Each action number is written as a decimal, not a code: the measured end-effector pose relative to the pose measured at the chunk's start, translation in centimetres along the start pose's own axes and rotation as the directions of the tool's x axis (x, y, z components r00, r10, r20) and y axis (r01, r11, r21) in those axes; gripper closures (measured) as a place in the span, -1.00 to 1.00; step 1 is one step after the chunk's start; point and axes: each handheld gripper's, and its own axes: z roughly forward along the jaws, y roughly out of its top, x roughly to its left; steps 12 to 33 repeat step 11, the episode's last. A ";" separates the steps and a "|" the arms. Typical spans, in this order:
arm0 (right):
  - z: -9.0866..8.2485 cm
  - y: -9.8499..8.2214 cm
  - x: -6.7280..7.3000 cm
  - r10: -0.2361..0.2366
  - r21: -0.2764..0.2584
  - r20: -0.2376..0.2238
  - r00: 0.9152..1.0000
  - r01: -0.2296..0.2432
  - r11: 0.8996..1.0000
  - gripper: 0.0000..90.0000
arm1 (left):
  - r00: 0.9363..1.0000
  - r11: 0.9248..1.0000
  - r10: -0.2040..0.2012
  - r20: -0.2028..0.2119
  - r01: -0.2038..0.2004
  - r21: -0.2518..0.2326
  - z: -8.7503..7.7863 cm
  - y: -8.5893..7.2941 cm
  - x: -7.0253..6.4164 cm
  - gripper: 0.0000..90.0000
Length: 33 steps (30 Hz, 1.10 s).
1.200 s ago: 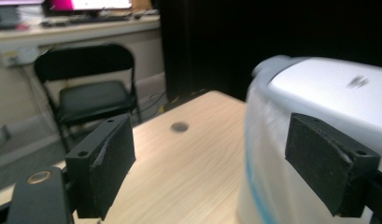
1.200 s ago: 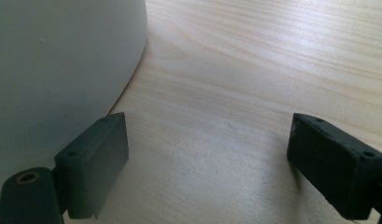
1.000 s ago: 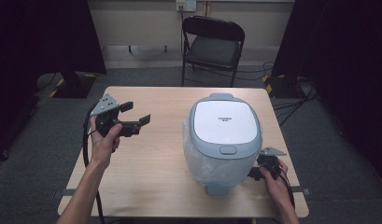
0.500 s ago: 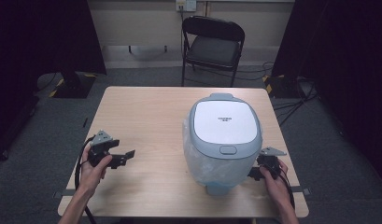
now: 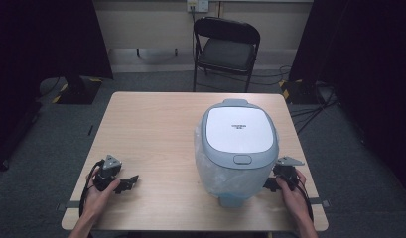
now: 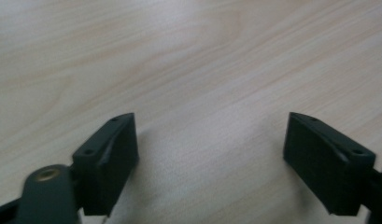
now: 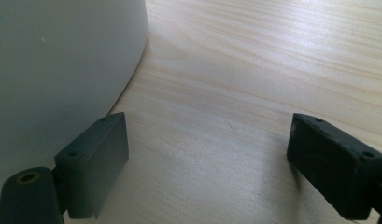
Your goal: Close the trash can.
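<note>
A white and grey rice cooker (image 5: pixel 237 146) with its lid down stands on the right half of the wooden table (image 5: pixel 156 129). My left gripper (image 5: pixel 125 184) rests low over the table's front left, open, with bare wood between its jaws (image 6: pixel 209 154). My right gripper (image 5: pixel 270 182) sits at the cooker's front right side, open. In the right gripper view its left jaw lies close beside the cooker's white wall (image 7: pixel 62 60), and only tabletop (image 7: pixel 212 140) lies between the jaws.
A black folding chair (image 5: pixel 225 47) stands beyond the table's far edge. Cables (image 5: pixel 309 106) trail on the floor at the right. The left half of the table is bare wood.
My left gripper has come down from mid-left of the table towards the front left edge and now lies low over the wood. The right gripper and cooker have stayed put.
</note>
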 end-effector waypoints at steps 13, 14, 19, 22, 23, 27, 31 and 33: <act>0.0 0.0 0.0 0.006 0.000 0.004 1.000 -0.006 1.000 -0.74 | 1.000 1.000 0.007 -0.001 -0.007 -0.010 0.2 0.0 0.1 -0.76; 0.0 0.0 0.0 0.006 0.000 0.004 1.000 -0.006 1.000 -0.74 | 1.000 1.000 0.007 -0.001 -0.007 -0.010 0.2 0.0 0.1 -0.76; 0.0 0.0 0.0 0.006 0.000 0.004 1.000 -0.006 1.000 -0.74 | 1.000 1.000 0.007 -0.001 -0.007 -0.010 0.2 0.0 0.1 -0.76; 0.0 0.0 0.0 0.006 0.000 0.004 1.000 -0.006 1.000 -0.74 | 1.000 1.000 0.007 -0.001 -0.007 -0.010 0.2 0.0 0.1 -0.76; 0.0 0.0 0.0 0.006 0.000 0.004 1.000 -0.006 1.000 -0.74 | 1.000 1.000 0.007 -0.001 -0.007 -0.010 0.2 0.0 0.1 -0.76; 0.0 0.0 0.0 0.006 0.000 0.004 1.000 -0.006 1.000 -0.74 | 1.000 1.000 0.007 -0.001 -0.007 -0.010 0.2 0.0 0.1 -0.76; 0.0 0.0 0.0 0.006 0.000 0.004 1.000 -0.006 1.000 -0.74 | 1.000 1.000 0.007 -0.001 -0.007 -0.010 0.2 0.0 0.1 -0.76; 0.0 0.0 0.0 0.006 0.000 0.004 1.000 -0.006 1.000 -0.74 | 1.000 1.000 0.007 -0.001 -0.007 -0.010 0.2 0.0 0.1 -0.76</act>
